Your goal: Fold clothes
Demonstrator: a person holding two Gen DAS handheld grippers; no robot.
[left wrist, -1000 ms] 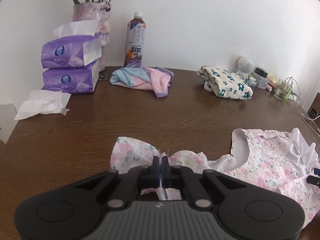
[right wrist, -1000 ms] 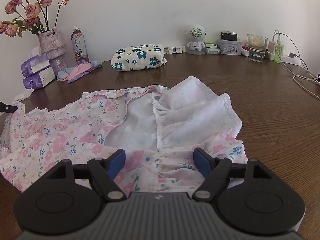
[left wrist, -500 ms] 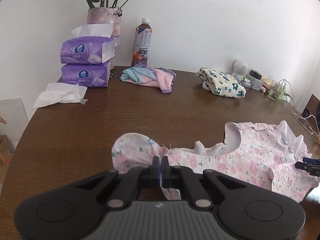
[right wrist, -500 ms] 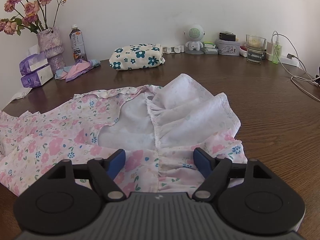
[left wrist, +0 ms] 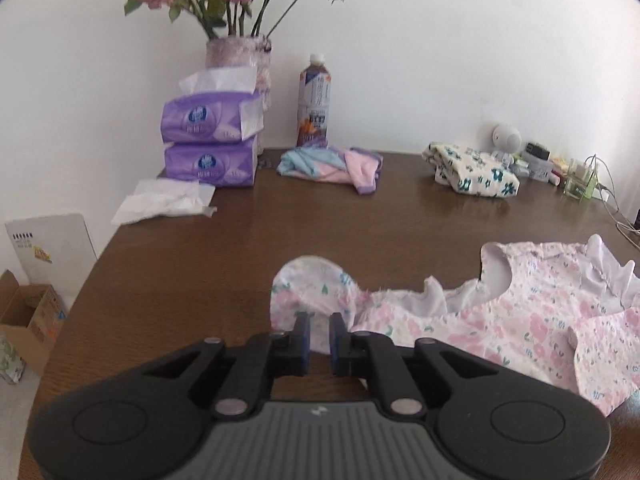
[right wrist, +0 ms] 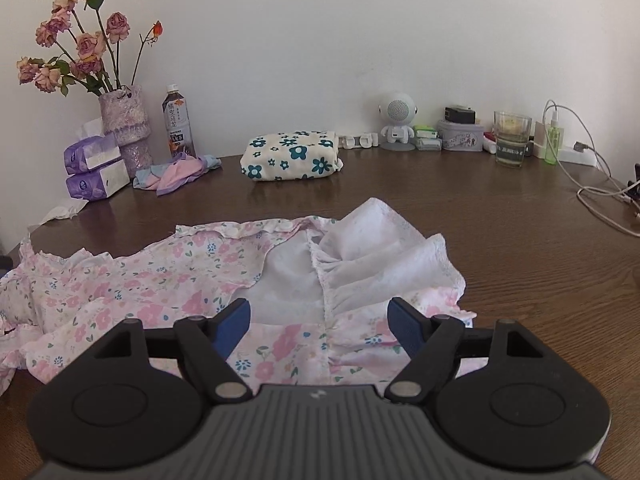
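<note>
left wrist view, cardboard box [left wrist: 28,320], floral dress [left wrist: 520,320]

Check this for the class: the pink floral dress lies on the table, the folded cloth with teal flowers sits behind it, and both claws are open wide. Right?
Not quite. The right claw is open wide, but the left claw is open only narrowly, as the left wrist view shows. The dress, table and folded cloth are as stated.

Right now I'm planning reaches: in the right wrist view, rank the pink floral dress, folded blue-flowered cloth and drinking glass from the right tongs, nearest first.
1. Pink floral dress, directly under the right tongs.
2. Folded blue-flowered cloth, mid-table, slightly left.
3. Drinking glass, far right, by the wall.
</note>
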